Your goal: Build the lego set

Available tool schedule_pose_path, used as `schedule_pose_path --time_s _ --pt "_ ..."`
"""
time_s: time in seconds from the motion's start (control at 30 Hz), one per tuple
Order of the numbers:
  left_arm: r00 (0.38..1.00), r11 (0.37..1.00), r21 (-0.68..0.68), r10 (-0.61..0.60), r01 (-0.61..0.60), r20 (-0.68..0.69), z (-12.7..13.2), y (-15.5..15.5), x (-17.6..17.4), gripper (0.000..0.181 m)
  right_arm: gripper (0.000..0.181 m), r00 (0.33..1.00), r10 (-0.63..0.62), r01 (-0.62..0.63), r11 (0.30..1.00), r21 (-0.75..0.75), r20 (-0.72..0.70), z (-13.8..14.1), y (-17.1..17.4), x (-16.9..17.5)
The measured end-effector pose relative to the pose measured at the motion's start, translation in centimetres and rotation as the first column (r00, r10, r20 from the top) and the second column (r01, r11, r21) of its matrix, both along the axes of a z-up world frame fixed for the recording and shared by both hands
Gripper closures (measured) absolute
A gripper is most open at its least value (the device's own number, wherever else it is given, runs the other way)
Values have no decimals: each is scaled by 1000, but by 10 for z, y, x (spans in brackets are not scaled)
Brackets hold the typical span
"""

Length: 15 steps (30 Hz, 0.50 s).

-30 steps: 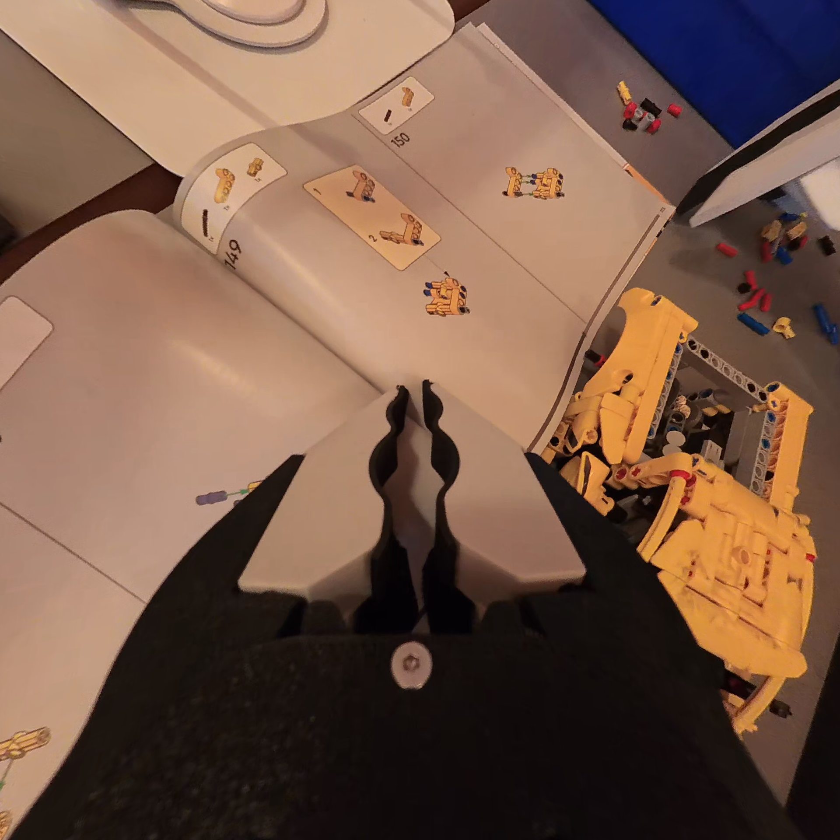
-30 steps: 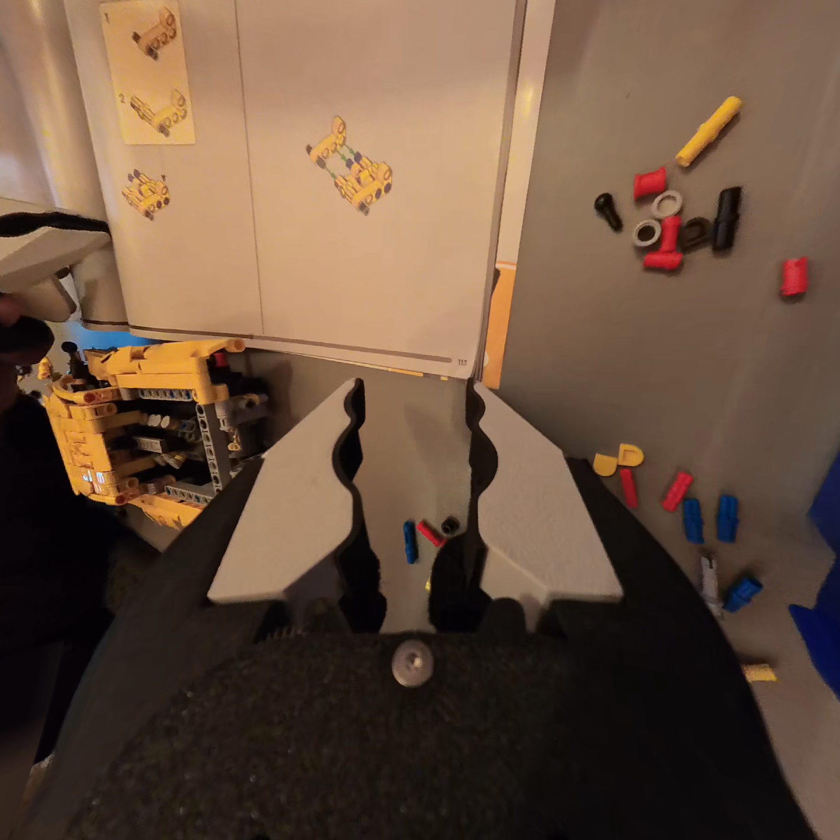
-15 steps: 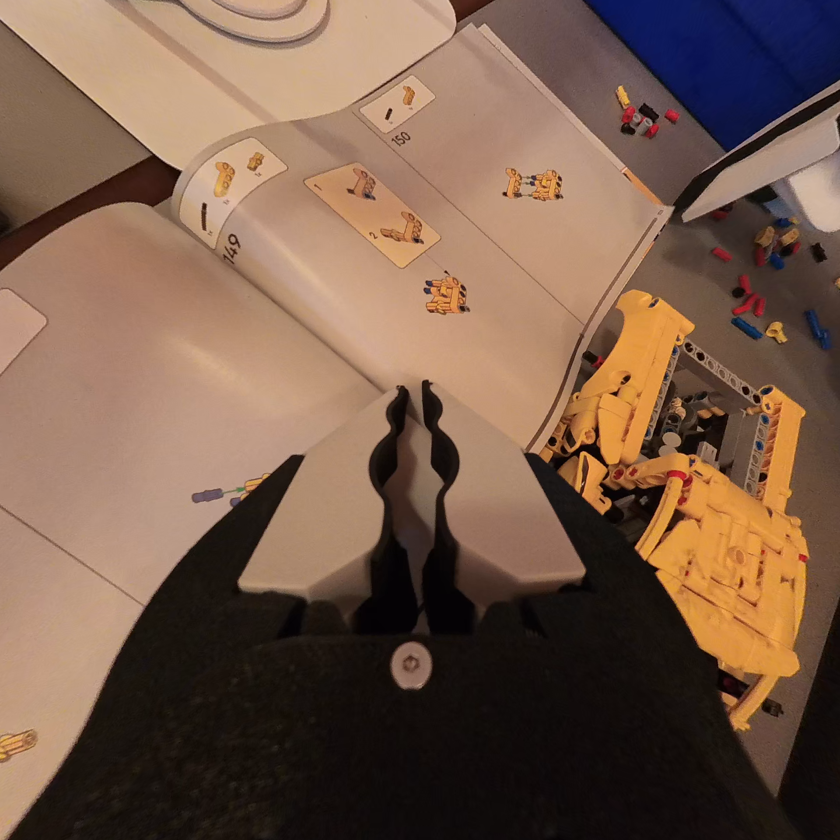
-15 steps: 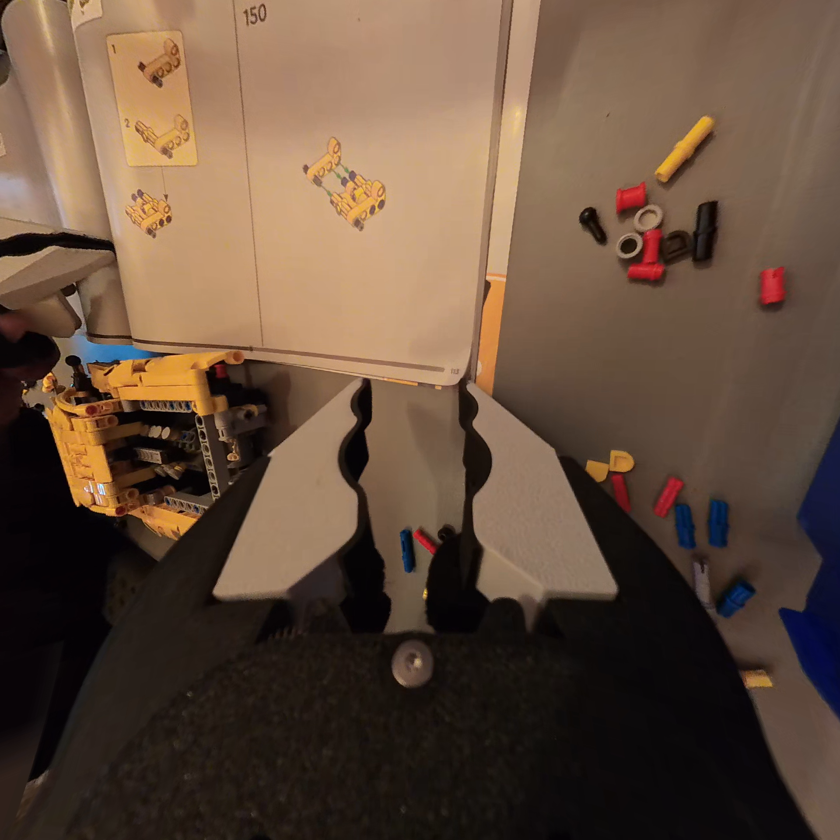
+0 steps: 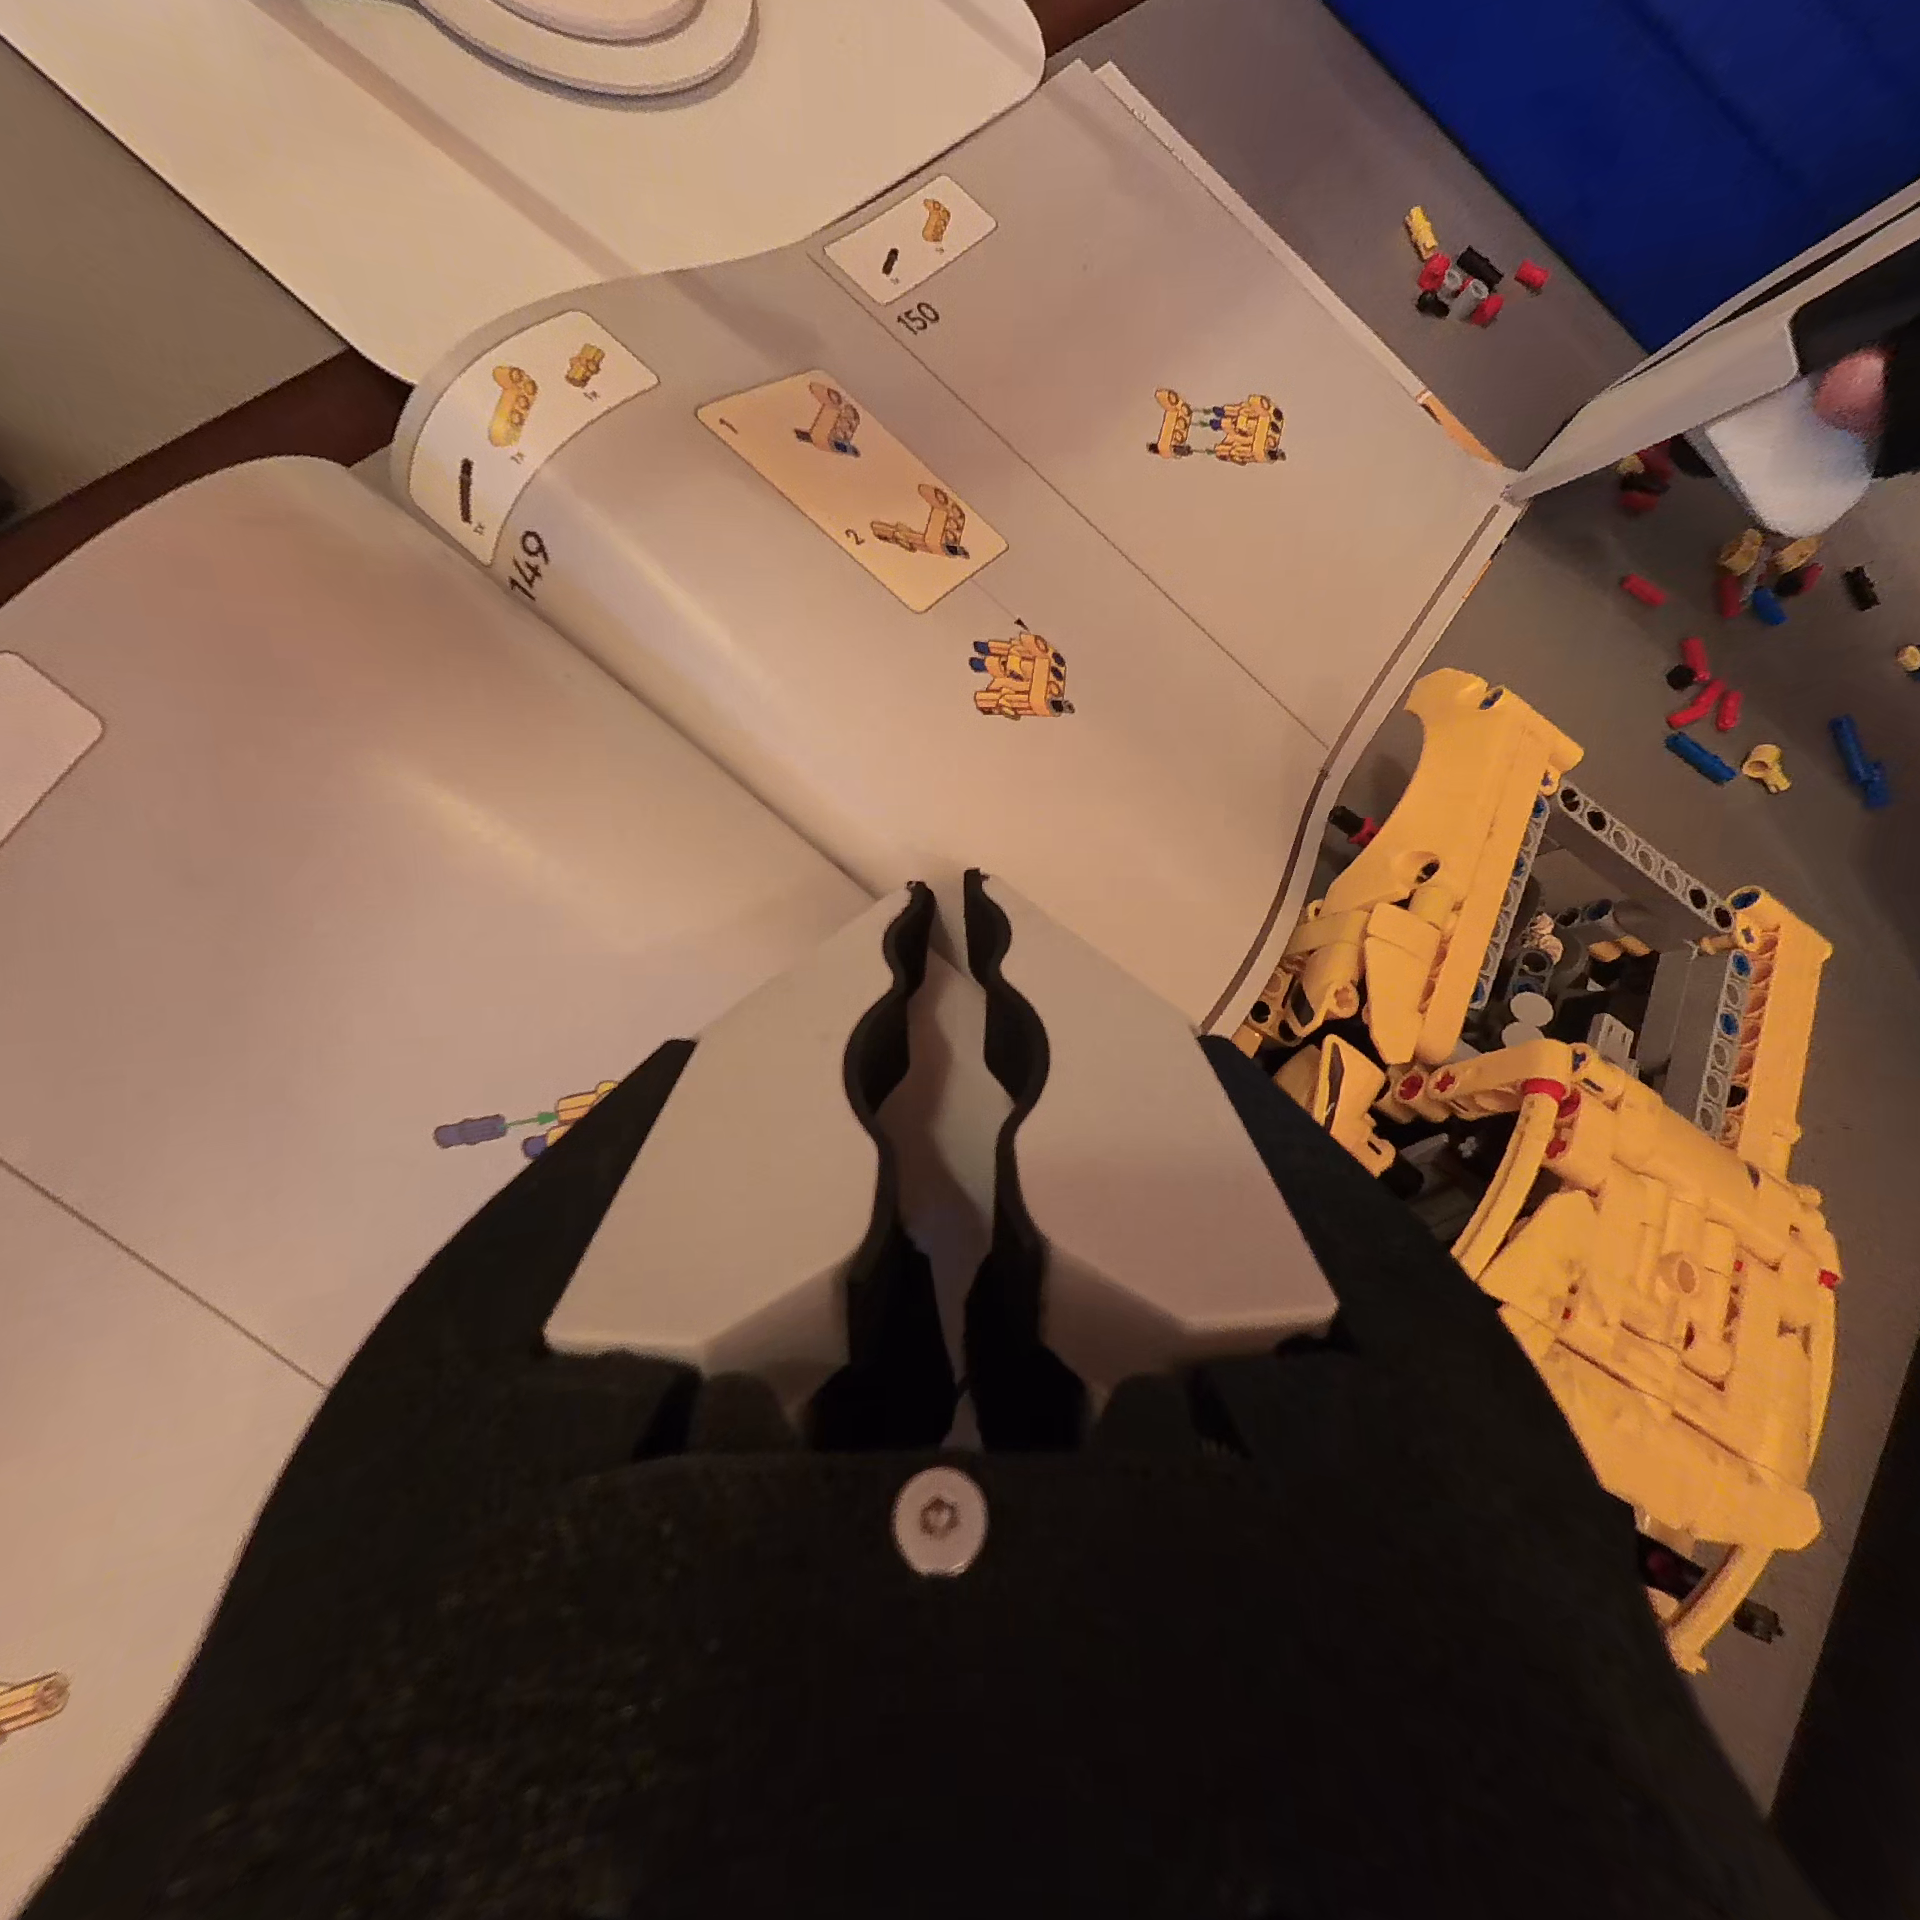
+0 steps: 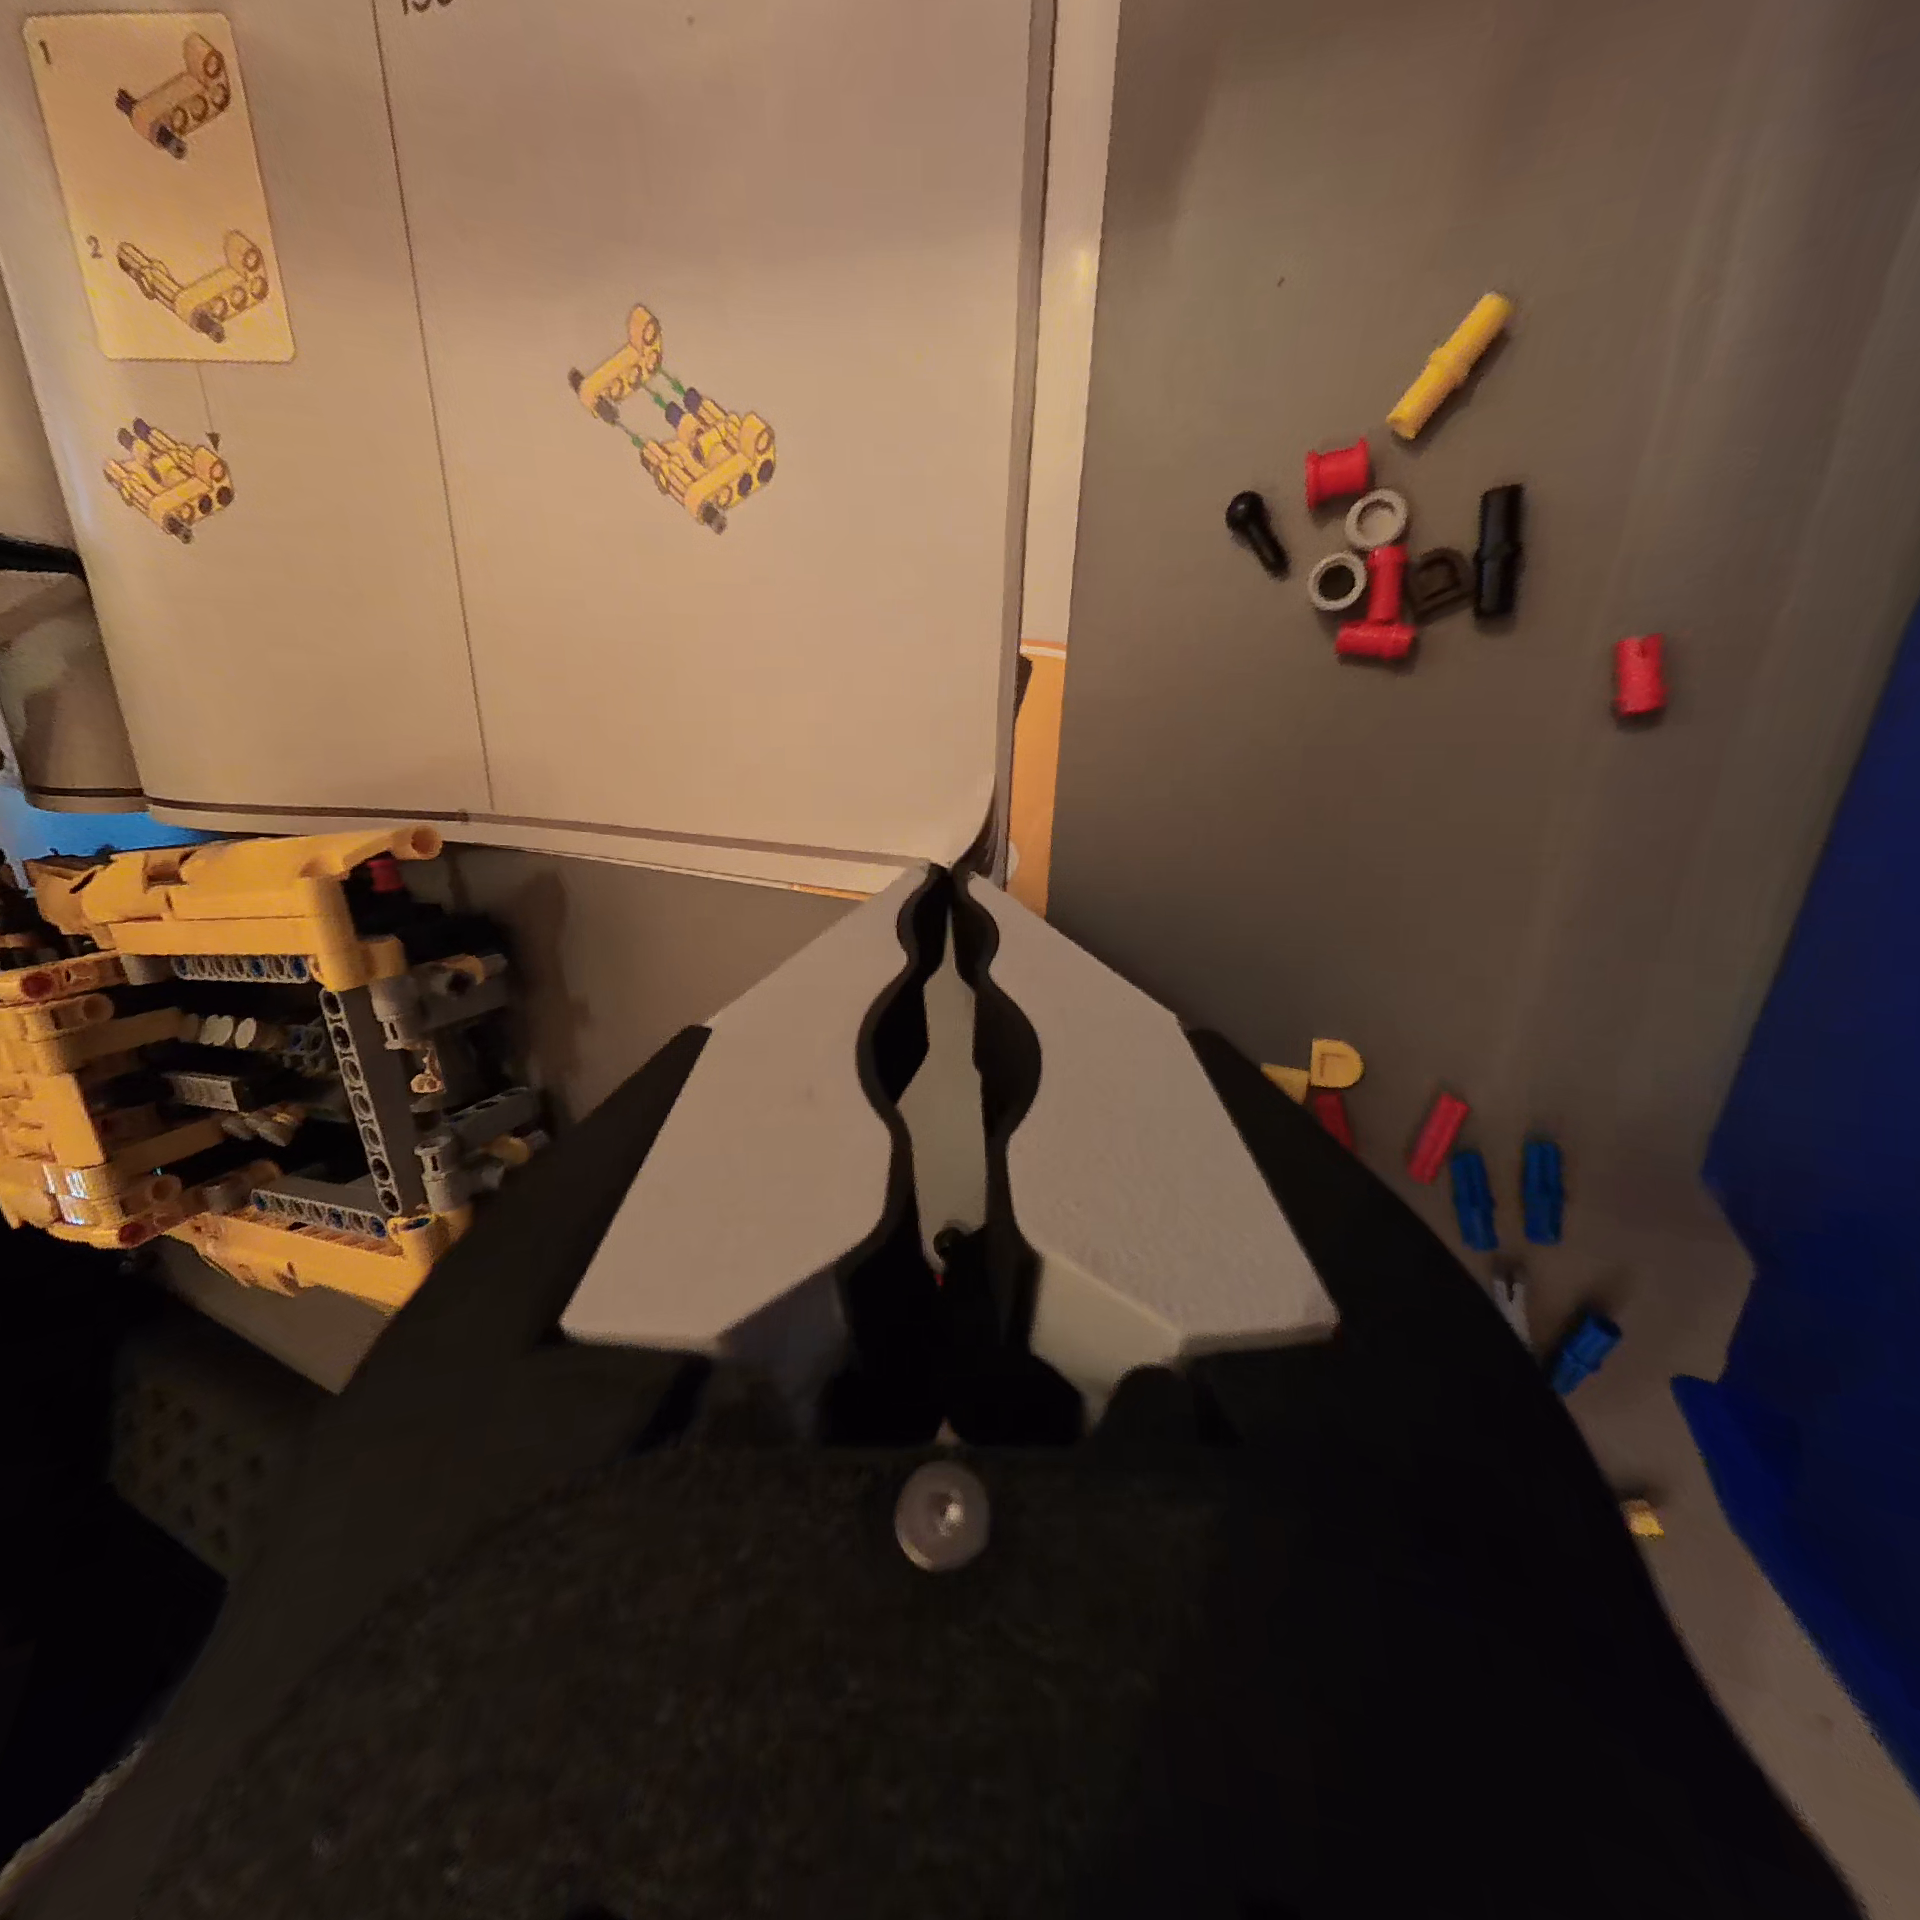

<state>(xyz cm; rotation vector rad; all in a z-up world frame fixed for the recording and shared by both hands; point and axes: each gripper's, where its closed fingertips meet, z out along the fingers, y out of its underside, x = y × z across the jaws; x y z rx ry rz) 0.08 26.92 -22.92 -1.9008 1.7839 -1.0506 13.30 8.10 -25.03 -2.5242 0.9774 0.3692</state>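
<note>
The open instruction booklet (image 5: pixel 727 727) lies on the grey table. My left gripper (image 5: pixel 940 883) hovers over its middle fold, jaws nearly together and empty. My right gripper (image 6: pixel 948 875) is shut on the lower right corner of the booklet's right page (image 6: pixel 727 623); that corner curls up to the tips. It also shows in the left wrist view (image 5: pixel 1527 483) at that same corner. The half-built yellow model (image 5: pixel 1610 1247) lies right of the booklet, and left of my right gripper (image 6: pixel 208 1039).
Loose red, black, grey and yellow pieces (image 6: pixel 1382 561) lie right of the booklet, with blue and red pins (image 6: pixel 1507 1195) nearer. A blue surface (image 6: pixel 1818 1039) borders the table on the right. A white round object (image 5: pixel 582 31) rests beyond the booklet. About 25 cm separates my left fingertips from my right. The white round object (image 5: pixel 582 31) is about 20 cm from my left fingertips.
My right gripper has gone from open to shut and moved forward onto the page's corner, which now curls up. My left gripper has barely moved.
</note>
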Motion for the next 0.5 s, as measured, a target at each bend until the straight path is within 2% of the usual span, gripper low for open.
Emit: schedule_pose_path --time_s 0.13,0.27,0.4,0.5 --pt "1000 1000 -11 3 -3 0 0 0 0 175 181 998 38 -38 999 -5 47 9 1 -2" --pt "999 999 -18 34 -33 34 9 5 3 170 181 988 102 -109 993 53 116 31 12 -10" --pt "984 996 -73 60 -48 165 36 2 11 159 181 948 200 -234 965 116 247 61 32 -26" --pt "957 987 -162 30 18 287 63 -15 16 152 181 903 248 -323 930 174 351 84 56 -47"
